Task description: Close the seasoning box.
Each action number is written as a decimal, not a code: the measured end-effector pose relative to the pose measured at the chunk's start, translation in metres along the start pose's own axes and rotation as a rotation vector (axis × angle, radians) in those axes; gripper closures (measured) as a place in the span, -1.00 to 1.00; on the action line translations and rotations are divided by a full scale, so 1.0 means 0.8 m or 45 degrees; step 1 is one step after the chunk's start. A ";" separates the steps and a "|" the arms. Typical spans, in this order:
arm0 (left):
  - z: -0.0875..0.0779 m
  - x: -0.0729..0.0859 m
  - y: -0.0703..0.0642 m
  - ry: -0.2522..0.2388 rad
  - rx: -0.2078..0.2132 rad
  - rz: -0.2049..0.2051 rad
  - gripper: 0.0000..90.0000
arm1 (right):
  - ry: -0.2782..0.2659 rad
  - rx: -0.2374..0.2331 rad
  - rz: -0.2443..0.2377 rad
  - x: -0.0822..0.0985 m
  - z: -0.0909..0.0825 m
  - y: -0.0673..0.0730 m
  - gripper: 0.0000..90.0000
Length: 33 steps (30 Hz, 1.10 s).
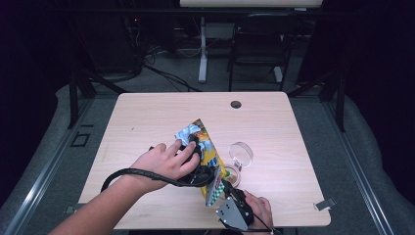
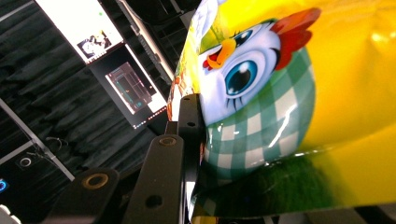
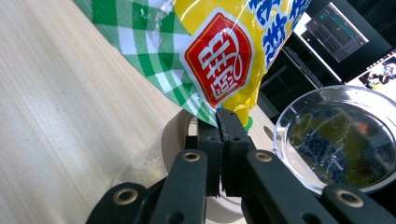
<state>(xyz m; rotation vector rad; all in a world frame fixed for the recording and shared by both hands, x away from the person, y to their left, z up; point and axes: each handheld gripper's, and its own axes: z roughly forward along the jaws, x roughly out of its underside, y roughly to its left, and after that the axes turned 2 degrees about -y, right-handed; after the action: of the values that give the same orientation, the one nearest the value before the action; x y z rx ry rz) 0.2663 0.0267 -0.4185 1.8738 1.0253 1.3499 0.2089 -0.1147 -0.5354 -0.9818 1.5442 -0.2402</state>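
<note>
A yellow snack bag (image 1: 209,155) printed with a cartoon chicken (image 2: 252,88) and green checks is held tilted above the table by both grippers. My left gripper (image 1: 195,148) is shut on the bag's upper half; one black jaw presses its side in the left gripper view (image 2: 198,108), and the other jaw is hidden behind the bag. My right gripper (image 1: 223,186) is shut on the bag's lower corner (image 3: 218,122), just below a red label (image 3: 218,65). Right under that corner stands a small open jar (image 1: 233,175) with a pale rim (image 3: 173,139).
A clear round lid (image 1: 241,152) stands tilted beside the jar, large at the right gripper view's right side (image 3: 337,139). The wooden table (image 1: 147,122) has a cable hole (image 1: 236,104) at the back. A black chair (image 1: 264,44) stands beyond the table.
</note>
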 end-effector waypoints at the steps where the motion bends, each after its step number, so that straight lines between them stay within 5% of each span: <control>1: 0.000 0.000 0.000 0.000 0.000 0.002 0.71 | -0.005 0.004 0.006 0.000 0.000 0.000 0.97; 33: 0.000 -0.006 0.005 -0.003 -0.007 0.028 0.72 | -0.001 -0.020 0.040 0.003 0.007 0.001 0.96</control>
<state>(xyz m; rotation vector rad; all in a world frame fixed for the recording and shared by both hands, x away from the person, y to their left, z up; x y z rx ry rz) 0.2665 0.0206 -0.4171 1.8869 1.0014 1.3618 0.2141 -0.1137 -0.5392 -0.9688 1.5620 -0.2060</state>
